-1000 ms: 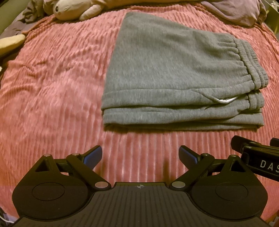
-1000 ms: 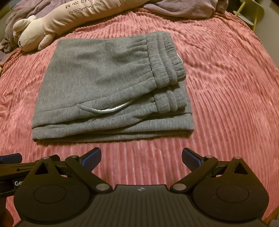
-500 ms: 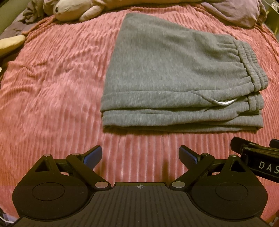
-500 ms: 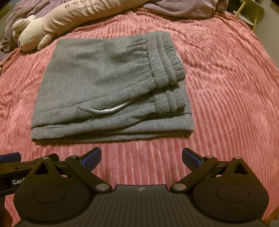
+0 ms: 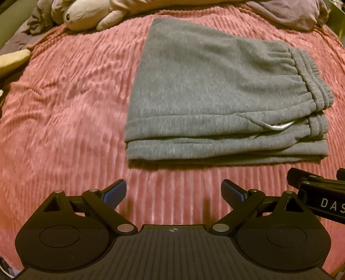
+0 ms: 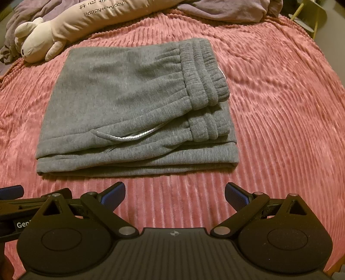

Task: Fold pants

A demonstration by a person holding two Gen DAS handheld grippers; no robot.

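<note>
Grey sweatpants point(image 5: 215, 90) point(image 6: 129, 107) lie folded into a flat stack of layers on the pink ribbed bedspread, waistband at the right end, a white drawstring peeking from the pocket slit. My left gripper point(image 5: 173, 191) hovers open just in front of the stack's near edge, nothing between its blue pads. My right gripper point(image 6: 174, 192) is open too, empty, also short of the near edge. Each gripper shows at the edge of the other's view: the right gripper point(image 5: 317, 191) and the left gripper point(image 6: 13, 202).
The pink bedspread point(image 5: 64, 107) point(image 6: 280, 97) spreads wide on both sides of the pants. A long plush toy point(image 6: 64, 28) point(image 5: 92, 13) lies along the far edge, with purple bedding point(image 5: 286, 10) point(image 6: 226, 8) behind. A chair leg point(image 6: 308, 17) stands at far right.
Both grippers have drifted back a little from the pants; the left view has shifted slightly, so the stack sits a bit higher. Jaws stay open, pants unmoved.
</note>
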